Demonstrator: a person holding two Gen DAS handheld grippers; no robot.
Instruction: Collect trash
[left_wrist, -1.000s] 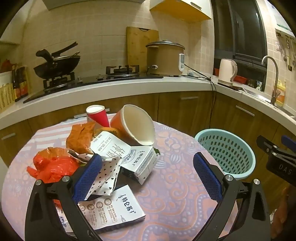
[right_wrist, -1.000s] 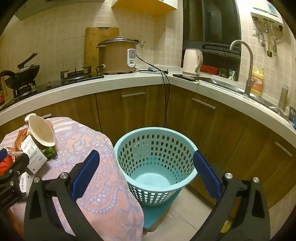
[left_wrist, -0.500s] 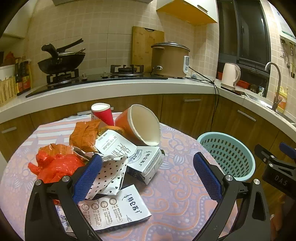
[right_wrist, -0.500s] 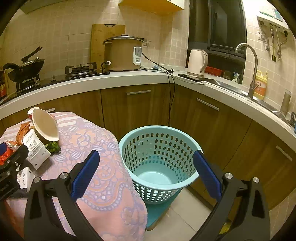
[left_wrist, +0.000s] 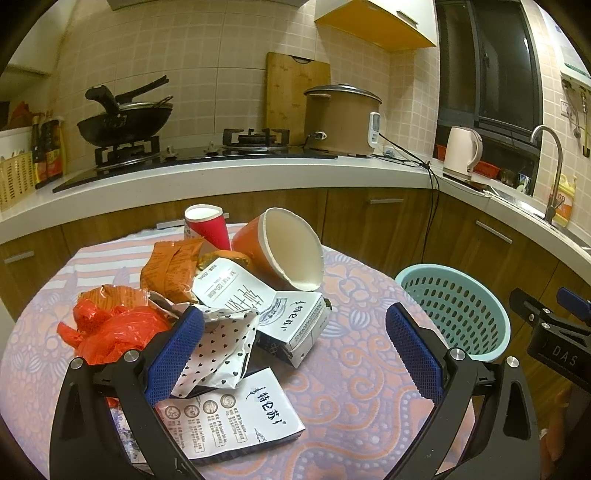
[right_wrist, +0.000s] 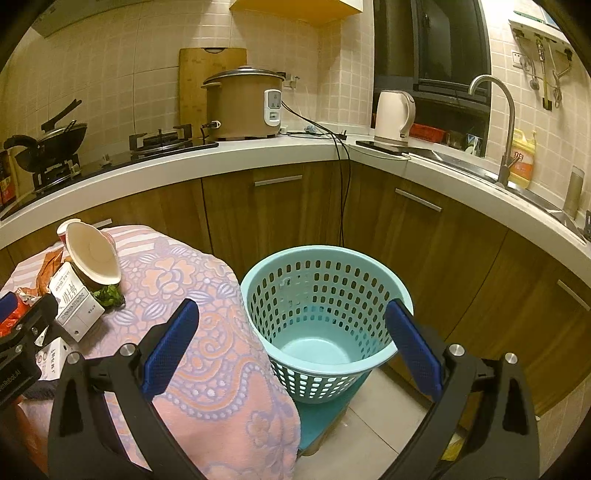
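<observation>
Both hand-held grippers, left (left_wrist: 293, 354) and right (right_wrist: 291, 345), gaped wide, holding nothing. Milk carton (left_wrist: 291, 325) looked light, crushable; pinch its flat sides. Basket (right_wrist: 325, 321) sat empty.

A round table (left_wrist: 354, 373) in a pink patterned cloth is carrying a heap of trash ahead of the left gripper (left_wrist: 295, 354): cartons (left_wrist: 291, 325), a tipped bowl (left_wrist: 284, 254), a red cup (left_wrist: 207, 225), orange wrappers (left_wrist: 170, 266), a red bag (left_wrist: 114, 328). A basket (right_wrist: 325, 321) is standing beside it, ahead of the right gripper (right_wrist: 291, 347).
</observation>
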